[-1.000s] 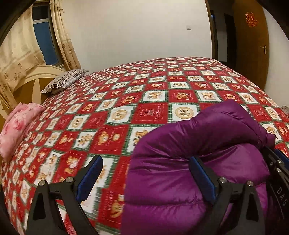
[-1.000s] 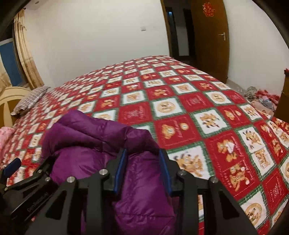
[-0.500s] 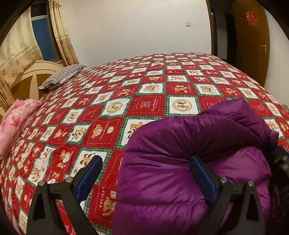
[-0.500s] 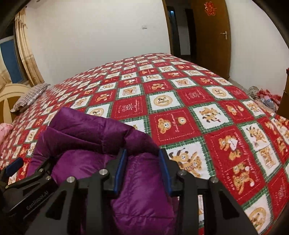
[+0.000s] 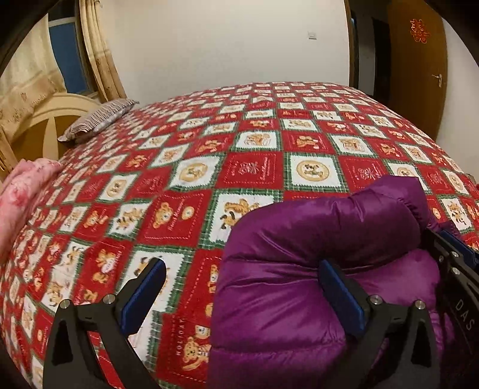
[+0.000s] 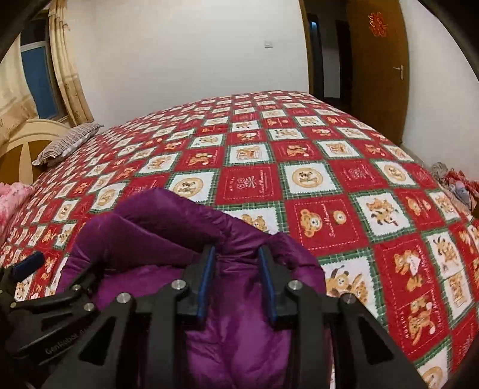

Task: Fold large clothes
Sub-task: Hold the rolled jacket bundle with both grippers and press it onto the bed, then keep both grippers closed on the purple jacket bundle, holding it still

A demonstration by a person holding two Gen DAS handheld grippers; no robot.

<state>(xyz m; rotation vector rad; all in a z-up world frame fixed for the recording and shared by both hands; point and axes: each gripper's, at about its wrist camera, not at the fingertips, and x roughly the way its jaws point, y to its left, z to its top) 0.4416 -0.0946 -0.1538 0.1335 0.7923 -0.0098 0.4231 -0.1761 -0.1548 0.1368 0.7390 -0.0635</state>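
Purple down jacket [image 6: 239, 344]: puffy, light, slippery; right gripper [image 6: 236, 281] jaws, just narrowing, pinch a fold; left gripper [image 5: 242, 296] jaws, just widening, grip nothing; best grabbed at hems.

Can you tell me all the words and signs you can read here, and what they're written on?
"HOLIDAY": a red square of the bedspread, near the left gripper.
"DAS": the side of the right gripper.
"GenRobot", partly blurred: the left gripper's side.
Red paper sign on the door: too blurred to read.
Writing on the other bedspread squares: too small.
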